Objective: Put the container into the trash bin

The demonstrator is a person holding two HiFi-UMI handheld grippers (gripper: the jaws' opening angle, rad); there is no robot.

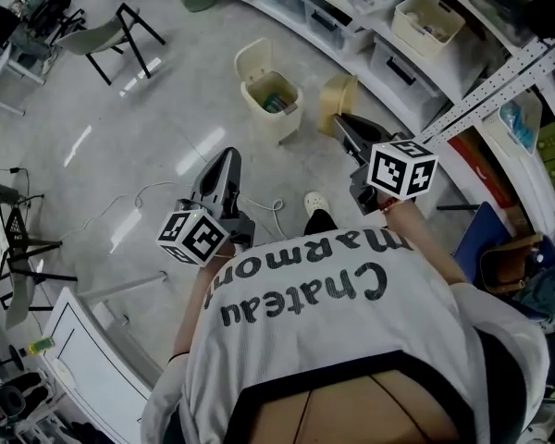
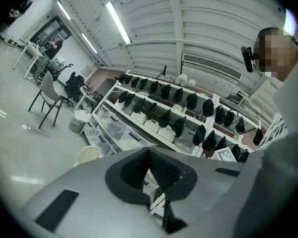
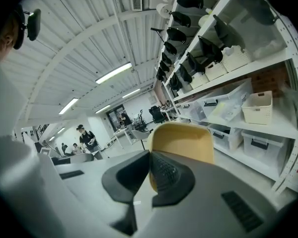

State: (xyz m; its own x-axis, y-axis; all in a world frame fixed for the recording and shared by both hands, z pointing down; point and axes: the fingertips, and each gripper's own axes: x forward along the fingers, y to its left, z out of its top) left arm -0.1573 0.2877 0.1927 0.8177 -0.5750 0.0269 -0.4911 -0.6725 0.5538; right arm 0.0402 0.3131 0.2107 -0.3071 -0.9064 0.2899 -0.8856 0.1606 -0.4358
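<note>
Head view: trash bin (image 1: 276, 121) near shelves (image 1: 379, 31).

Right gripper (image 1: 339, 124) out front, with the tan round-cornered plastic container (image 1: 339, 93) pinched between its jaw tips. Just left of that tool, down on the floor, stands the cream plastic trash bin (image 1: 271, 100). The container is beside it, not over it, and small bits lie inside the bin. Left gripper (image 1: 226, 158) hangs nearer the person, jaws together on nothing, with the bin ahead and to its right. A thin white cable (image 1: 153, 191) lies on the floor under that gripper. A grey chair with black legs (image 1: 106, 33) stands well off, ahead-left. White metal shelving (image 1: 499, 80) runs beyond and right of the right gripper, with clear plastic boxes (image 1: 328, 12) on it.
</note>
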